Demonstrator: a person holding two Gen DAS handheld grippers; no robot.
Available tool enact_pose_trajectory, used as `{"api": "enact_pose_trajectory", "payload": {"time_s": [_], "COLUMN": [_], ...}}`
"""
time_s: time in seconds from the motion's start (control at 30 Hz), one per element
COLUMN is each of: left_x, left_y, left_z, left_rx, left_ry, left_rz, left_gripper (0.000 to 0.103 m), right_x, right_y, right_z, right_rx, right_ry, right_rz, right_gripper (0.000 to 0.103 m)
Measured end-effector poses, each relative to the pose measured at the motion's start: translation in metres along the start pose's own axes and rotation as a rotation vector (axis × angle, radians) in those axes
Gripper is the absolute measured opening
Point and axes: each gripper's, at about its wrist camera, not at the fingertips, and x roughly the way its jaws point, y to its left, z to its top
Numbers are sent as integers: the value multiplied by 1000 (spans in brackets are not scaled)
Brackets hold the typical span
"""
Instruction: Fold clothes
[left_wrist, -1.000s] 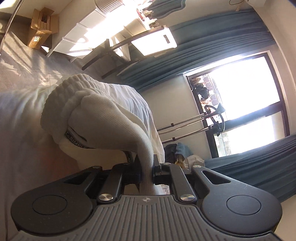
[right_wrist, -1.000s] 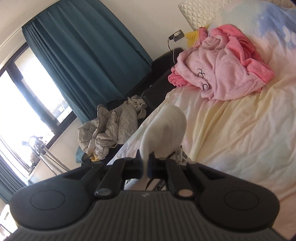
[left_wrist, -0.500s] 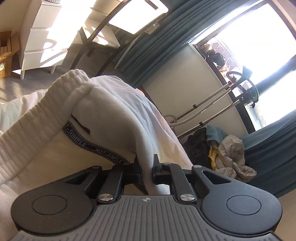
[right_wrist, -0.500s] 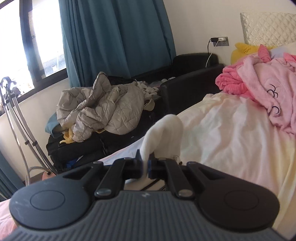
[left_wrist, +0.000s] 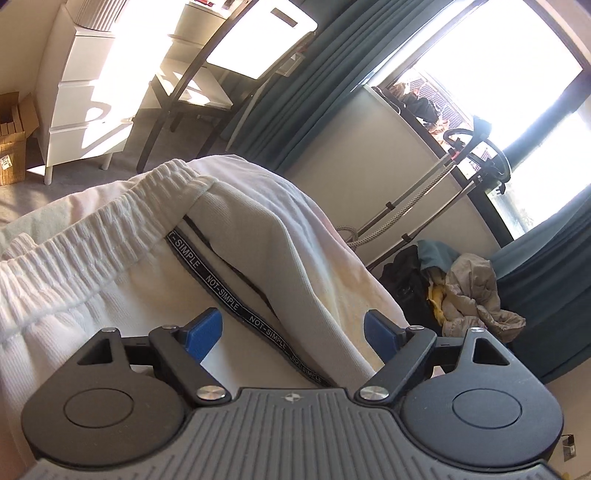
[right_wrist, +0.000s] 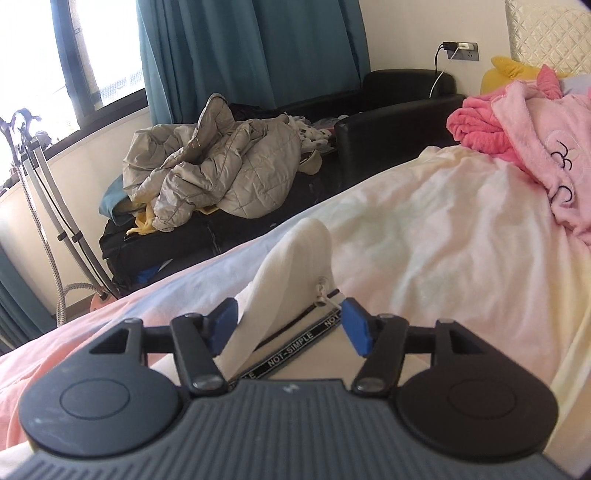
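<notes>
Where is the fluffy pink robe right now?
The pink robe is in the right wrist view, at the far right, heaped on the bed beside the yellow pillow and the black sofa.

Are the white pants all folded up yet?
One fold looks made: the white pants lie doubled on the bed. Both tongs, left and right, are opening, cloth between them but unpinched. The pants still look bulky, and the pink robe lies unfolded.

Left gripper and right gripper, both angled downward, blue-padded fingers spreading apart.
</notes>
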Motion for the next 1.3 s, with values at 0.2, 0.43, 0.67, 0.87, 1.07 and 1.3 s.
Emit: {"api": "enact_pose_trajectory", "payload": {"time_s": [0.2, 0.43, 0.67, 0.87, 1.07, 1.3], "left_x": [-70, -118, -82, -46, -24, -27], "left_y": [33, 93, 118, 112, 90, 89], "left_z": [-58, -92, -89, -76, -65, -58], "left_rx": [-91, -292, -405, -352, -265, -373], "left_ry": [2, 123, 141, 69, -80, -149], "left_rz": [-107, -118, -132, -126, -27, 42], "left_gripper": [92, 95, 95, 96, 77, 25], "right_x": [-66, -123, -130, -69, -27, -24], "right_y": [-48, -79, -79, -81, -90, -96], "right_z": [-26, -66, -70, -83, -85, -76], "right_rx": [252, 431, 485, 459, 502, 466], "right_ry": [101, 205, 176, 271, 110, 5], "right_rz": [71, 162, 314, 233, 194, 80], "right_gripper": [66, 75, 79, 83, 79, 13]}}
